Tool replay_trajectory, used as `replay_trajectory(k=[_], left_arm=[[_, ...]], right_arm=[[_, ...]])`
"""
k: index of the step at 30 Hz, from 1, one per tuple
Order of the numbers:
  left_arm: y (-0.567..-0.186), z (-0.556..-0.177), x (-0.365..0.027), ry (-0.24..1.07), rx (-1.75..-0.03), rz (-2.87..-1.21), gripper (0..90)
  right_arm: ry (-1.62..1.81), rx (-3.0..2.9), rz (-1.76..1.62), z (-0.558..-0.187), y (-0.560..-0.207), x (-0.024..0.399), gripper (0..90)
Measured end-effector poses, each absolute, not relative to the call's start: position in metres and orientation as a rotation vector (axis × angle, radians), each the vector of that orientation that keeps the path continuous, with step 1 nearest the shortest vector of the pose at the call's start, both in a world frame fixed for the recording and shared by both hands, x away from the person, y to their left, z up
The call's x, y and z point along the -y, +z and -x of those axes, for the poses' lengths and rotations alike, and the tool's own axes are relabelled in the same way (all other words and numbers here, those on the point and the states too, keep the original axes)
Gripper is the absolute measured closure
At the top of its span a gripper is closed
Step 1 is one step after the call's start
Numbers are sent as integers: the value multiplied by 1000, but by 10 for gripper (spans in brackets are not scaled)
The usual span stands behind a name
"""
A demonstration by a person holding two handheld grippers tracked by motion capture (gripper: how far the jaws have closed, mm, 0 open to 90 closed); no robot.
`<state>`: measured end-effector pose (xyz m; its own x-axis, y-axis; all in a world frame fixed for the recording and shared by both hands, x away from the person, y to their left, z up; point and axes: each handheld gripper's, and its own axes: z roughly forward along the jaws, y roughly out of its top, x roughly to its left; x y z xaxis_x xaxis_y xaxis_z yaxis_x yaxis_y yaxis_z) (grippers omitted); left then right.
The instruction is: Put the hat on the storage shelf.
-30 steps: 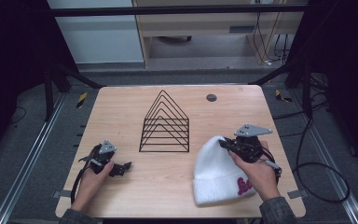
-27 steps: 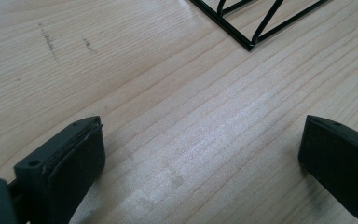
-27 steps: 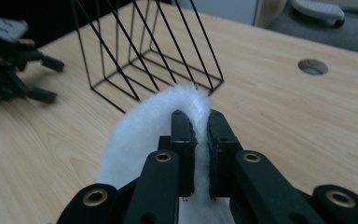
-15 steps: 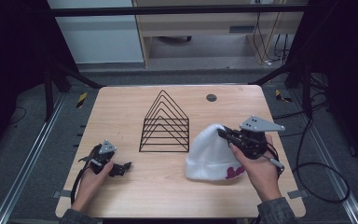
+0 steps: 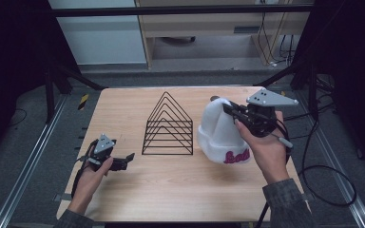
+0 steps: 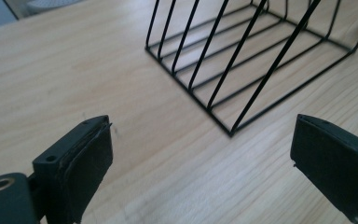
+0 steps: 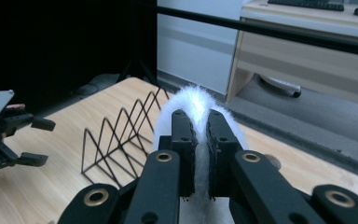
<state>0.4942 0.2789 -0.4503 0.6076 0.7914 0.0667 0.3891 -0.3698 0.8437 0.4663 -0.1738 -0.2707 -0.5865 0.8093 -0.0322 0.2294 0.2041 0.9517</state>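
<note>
Hat (image 5: 221, 133) first: the white knit hat with pink lettering on its cuff now hangs off the counter (image 5: 171, 185), pinched at its crown by the right gripper (image 5: 232, 110). A second ago it lay flat near the right front part of the counter with that gripper at its top edge; half a second ago it was partly raised, and now it dangles just to the right of the black wire rack (image 5: 168, 124), its cuff end close to or barely brushing the wood. In the right gripper view the two fingers (image 7: 182, 140) are clamped together on a fold of the white fabric (image 7: 196, 105), which bulges above them.

The left gripper (image 5: 123, 160) sits near the front left of the counter, a little higher than before. Its fingers (image 6: 81, 158) stand wide apart with nothing between them, having just closed slightly, and they point at the near corner of the rack (image 6: 261, 60).

The lift suggests that the pickup has worked and the grip is holding. The likely next step is carrying the hat over the rack's peaked wires, probably to drape it there, with the free gripper ready to help spread the cuff.
</note>
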Motion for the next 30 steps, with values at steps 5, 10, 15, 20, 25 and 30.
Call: replay_trajectory(k=[5,10,15,20,25,30], left_arm=[[-410,-497,-270,593,-885,-1958,55],[-372,-503,-257,570,-824,-1941,55],[-347,-509,-245,571,-785,-1961,53],[-327,-513,-233,642,-773,-1950,71],[-320,-517,-223,632,-743,-1975,73],[-320,-523,-222,598,-762,-1964,109]], right_arm=[[1444,-1900,-963,-470,-247,174,841],[1470,-1871,-927,-473,-225,166,841],[1478,-1853,-895,-478,-212,155,841],[1472,-1825,-871,-493,-199,148,841],[1498,-1816,-864,-506,-188,140,842],[1494,-1819,-845,-512,-180,128,842]])
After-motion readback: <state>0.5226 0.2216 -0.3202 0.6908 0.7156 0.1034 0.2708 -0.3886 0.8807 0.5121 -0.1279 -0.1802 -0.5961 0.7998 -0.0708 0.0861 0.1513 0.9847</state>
